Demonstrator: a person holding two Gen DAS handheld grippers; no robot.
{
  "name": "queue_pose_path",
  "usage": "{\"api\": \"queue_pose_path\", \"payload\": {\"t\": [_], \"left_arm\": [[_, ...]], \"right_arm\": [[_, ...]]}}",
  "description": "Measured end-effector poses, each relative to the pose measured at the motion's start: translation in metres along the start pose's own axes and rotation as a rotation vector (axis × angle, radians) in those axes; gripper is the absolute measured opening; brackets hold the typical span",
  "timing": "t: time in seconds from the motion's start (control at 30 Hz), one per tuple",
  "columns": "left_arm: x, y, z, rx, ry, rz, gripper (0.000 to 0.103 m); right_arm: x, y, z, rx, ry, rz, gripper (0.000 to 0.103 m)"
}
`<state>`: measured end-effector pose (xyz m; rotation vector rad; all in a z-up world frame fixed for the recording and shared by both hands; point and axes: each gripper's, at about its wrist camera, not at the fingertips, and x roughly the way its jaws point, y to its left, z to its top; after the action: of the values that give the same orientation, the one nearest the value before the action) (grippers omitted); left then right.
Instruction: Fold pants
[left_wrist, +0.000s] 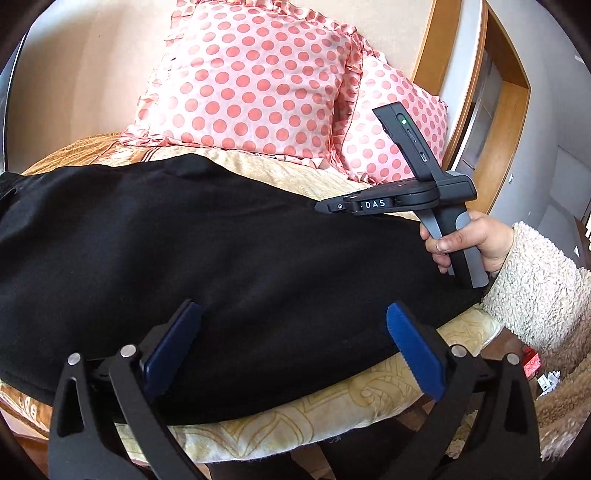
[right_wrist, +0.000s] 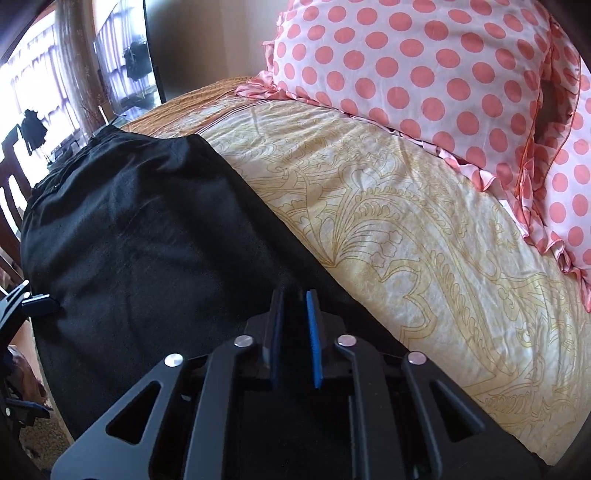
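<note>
Black pants (left_wrist: 207, 240) lie flat across a bed with a yellow patterned sheet (left_wrist: 325, 410). My left gripper (left_wrist: 291, 325) is open, its blue pads spread wide just above the pants' near edge. My right gripper (right_wrist: 294, 302) has its jaws nearly together over the pants (right_wrist: 140, 240) near their right edge; a narrow gap shows between the pads and I cannot tell if cloth is pinched. The right gripper also shows in the left wrist view (left_wrist: 332, 207), held by a hand over the far right part of the pants.
Two pink polka-dot pillows (left_wrist: 251, 77) (right_wrist: 436, 74) lean at the head of the bed. A wooden headboard (left_wrist: 439, 55) and shelf stand at right. The bed sheet (right_wrist: 424, 240) is bare beyond the pants. A window and dark screen (right_wrist: 122, 59) stand far left.
</note>
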<state>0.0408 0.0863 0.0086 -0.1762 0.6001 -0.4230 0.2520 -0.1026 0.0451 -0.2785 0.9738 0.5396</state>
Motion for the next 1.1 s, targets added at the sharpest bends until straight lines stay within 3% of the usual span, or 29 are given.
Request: {"api": "queue_pose_path", "payload": {"t": [0.23,0.37,0.4,0.47,0.5,0.63,0.83,0.87,0.97,1.1], "left_arm": [[0.001,0.000,0.001,0.007,0.000,0.002,0.101],[0.001,-0.002,0.001,0.011,-0.001,0.006,0.101],[0.001,-0.002,0.001,0.013,0.000,0.007,0.101],[0.001,-0.002,0.001,0.019,0.002,0.008,0.101],[0.001,-0.002,0.001,0.020,0.003,0.007,0.101],[-0.002,0.001,0.005,-0.012,0.004,-0.014,0.101],[-0.005,-0.005,0.021,-0.049,-0.043,-0.063,0.101],[-0.004,-0.008,0.022,-0.041,-0.045,-0.058,0.101],[0.004,-0.015,0.023,-0.022,-0.033,-0.042,0.101],[0.017,-0.015,0.017,-0.039,0.023,-0.032,0.101]], "right_arm": [[0.009,-0.016,0.011,0.078,-0.032,-0.044,0.001],[0.012,-0.012,0.007,0.045,-0.016,-0.058,0.002],[0.008,-0.013,0.005,0.053,-0.011,-0.051,0.004],[-0.008,-0.019,-0.003,0.097,-0.026,-0.036,0.024],[-0.018,-0.023,-0.008,0.114,-0.046,-0.037,0.027],[-0.061,-0.027,-0.044,0.136,-0.101,-0.034,0.029],[-0.074,-0.011,-0.109,0.097,-0.021,-0.112,0.029],[-0.080,-0.009,-0.122,0.105,-0.056,-0.122,0.030],[-0.101,-0.021,-0.152,0.239,-0.077,-0.091,0.031],[-0.159,-0.071,-0.210,0.547,-0.180,-0.225,0.033]]}}
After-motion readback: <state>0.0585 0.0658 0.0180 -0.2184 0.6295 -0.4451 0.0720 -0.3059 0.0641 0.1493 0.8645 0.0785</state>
